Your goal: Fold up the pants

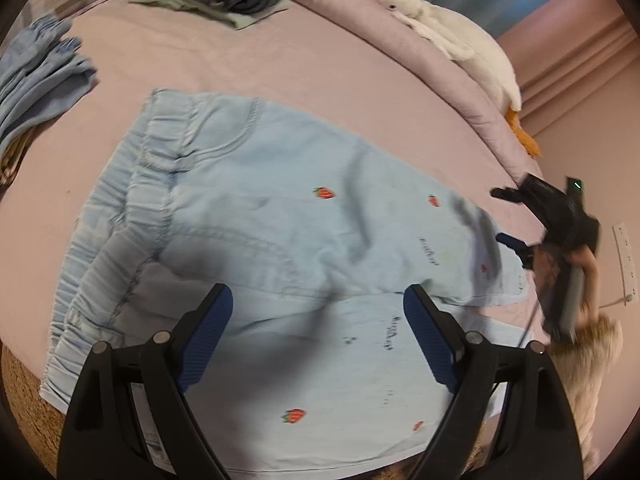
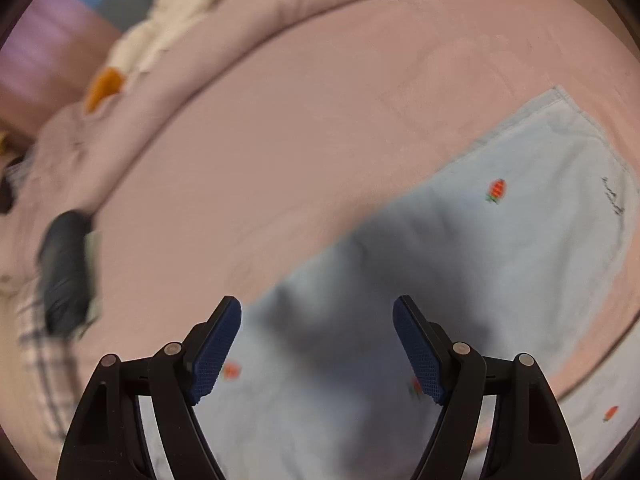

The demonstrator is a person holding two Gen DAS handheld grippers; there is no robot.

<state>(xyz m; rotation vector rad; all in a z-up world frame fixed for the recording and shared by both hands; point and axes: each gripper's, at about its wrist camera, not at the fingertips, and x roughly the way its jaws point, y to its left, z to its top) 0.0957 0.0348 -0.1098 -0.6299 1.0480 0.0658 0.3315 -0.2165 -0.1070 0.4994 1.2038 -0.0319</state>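
Left tool [image 1: 318,320] gapes above pants [image 1: 260,208].

Soft, even indoor light. Dark gripper shadows fall on the pants [image 1: 280,208]. Right wrist view is heavily motion-blurred; fisheye edges curve and vignette around the pants.

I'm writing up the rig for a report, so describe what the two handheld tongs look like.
Both match: the left tongs and right tongs have glossy black angular linkage arms with round silver pivot pins. Each finger ends in a flat, dark blue pad with fine dotted grip texture. In the left view, the right tongs' black body carries a small green light.
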